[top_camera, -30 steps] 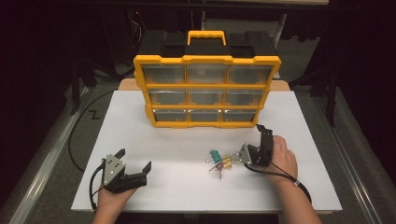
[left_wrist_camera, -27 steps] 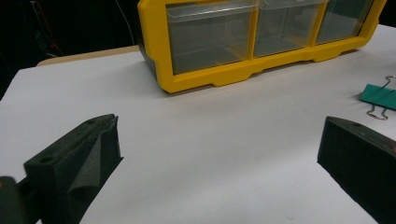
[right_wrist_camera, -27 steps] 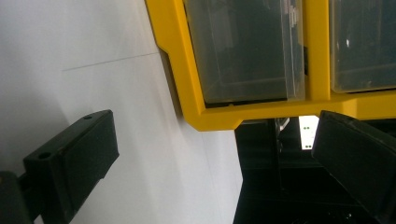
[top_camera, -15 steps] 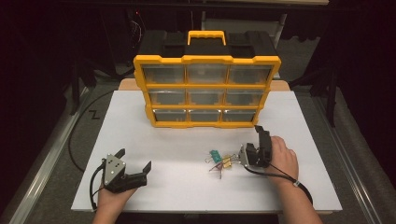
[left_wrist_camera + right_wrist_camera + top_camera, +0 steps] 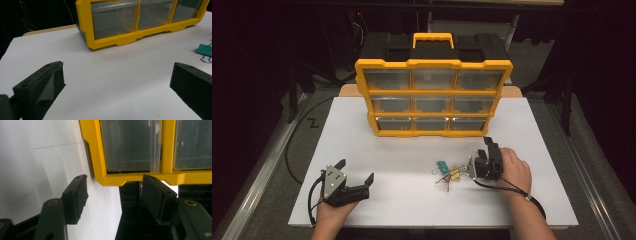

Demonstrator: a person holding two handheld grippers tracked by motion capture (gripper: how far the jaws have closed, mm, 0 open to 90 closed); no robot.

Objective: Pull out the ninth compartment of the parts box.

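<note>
The binder clips (image 5: pixel 447 172) lie in a small heap on the white table (image 5: pixel 412 210), at 6 o'clock from the yellow drawer box (image 5: pixel 434 97). The right gripper (image 5: pixel 479 162) sits just beside them, tipped on its side. Its jaws have just been closing, with nothing between them. To grab well, aim at one clip. The left gripper (image 5: pixel 357 185) rests flat, jaws wide apart.

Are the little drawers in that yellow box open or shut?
Shut, as far as the high view shows: all nine clear drawers sit flush within the frame of the yellow organizer, none sticking out. Whether they hold anything, I cannot tell.
</note>
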